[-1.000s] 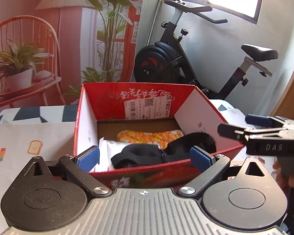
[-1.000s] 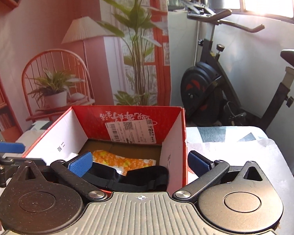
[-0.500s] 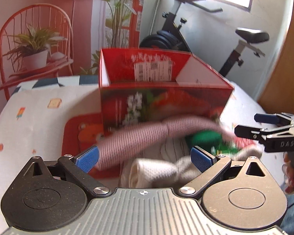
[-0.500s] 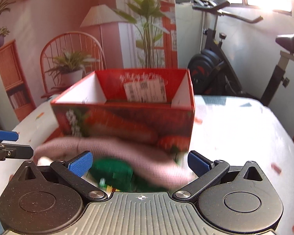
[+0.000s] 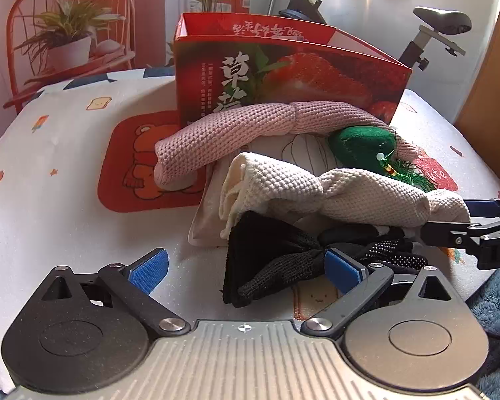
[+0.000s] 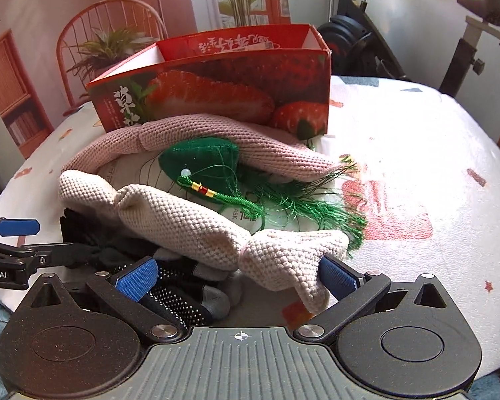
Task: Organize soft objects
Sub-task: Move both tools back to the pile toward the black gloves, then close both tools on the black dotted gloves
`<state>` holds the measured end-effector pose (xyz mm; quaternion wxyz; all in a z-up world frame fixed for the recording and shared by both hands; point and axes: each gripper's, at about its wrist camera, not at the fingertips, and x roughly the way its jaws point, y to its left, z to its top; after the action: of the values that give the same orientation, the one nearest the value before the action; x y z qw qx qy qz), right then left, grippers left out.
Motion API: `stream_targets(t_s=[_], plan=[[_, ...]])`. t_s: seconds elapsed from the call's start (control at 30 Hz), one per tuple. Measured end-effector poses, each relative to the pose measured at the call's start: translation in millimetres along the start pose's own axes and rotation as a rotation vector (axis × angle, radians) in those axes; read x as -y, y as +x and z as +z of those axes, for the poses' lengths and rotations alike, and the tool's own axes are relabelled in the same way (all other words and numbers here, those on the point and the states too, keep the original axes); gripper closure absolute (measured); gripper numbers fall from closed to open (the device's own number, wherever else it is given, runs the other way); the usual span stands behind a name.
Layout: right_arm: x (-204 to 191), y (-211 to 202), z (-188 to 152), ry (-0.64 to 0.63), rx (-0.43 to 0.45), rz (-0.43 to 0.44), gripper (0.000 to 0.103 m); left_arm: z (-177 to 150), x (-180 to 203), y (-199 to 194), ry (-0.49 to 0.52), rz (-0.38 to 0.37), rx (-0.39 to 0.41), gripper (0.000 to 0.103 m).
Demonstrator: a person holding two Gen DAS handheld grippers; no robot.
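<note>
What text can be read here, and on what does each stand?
"草": red strawberry-printed cardboard box; its smaller print is too small.
"obot.AI": black left gripper, cut off.
"ASK": white fabric pouch, partly hidden.
Script on the box's inner wall: upside down, unreadable.

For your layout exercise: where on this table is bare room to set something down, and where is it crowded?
Free: tablecloth left of the black fabric, and cloth right of the strawberry box. Crowded: pink knit, cream knit and green tassel pouch before the box.
</note>
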<state>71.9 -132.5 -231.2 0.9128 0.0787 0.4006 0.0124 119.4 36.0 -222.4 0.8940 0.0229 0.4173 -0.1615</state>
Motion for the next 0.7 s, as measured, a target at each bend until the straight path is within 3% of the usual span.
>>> stream_targets(t_s=[0.23,0.33,0.4,0.47,0.6,0.7], plan=[[23,-25,-3,0.122,0.085,-0.021,0.001,-9,-14,4,-0.109,-0.027,-0.002,0.005],[20,-25,-3,0.092,0.062,0.016,0.006,-9,-17,-8,-0.128,-0.055,0.073,0.018],[10,-24,-2,0.041,0.044,0.038,0.01,-8,-15,-13,-0.124,-0.067,0.092,0.037],[1,-25,-2,0.001,0.036,0.061,0.016,-10,-14,-13,-0.123,-0.09,0.088,0.049],[-7,-28,-1,-0.037,0.033,0.116,0.039,-11,-10,-5,-0.122,-0.105,0.052,0.059],[-10,-29,-1,-0.045,0.028,0.138,0.044,-13,-9,-1,-0.111,-0.125,0.038,0.061]])
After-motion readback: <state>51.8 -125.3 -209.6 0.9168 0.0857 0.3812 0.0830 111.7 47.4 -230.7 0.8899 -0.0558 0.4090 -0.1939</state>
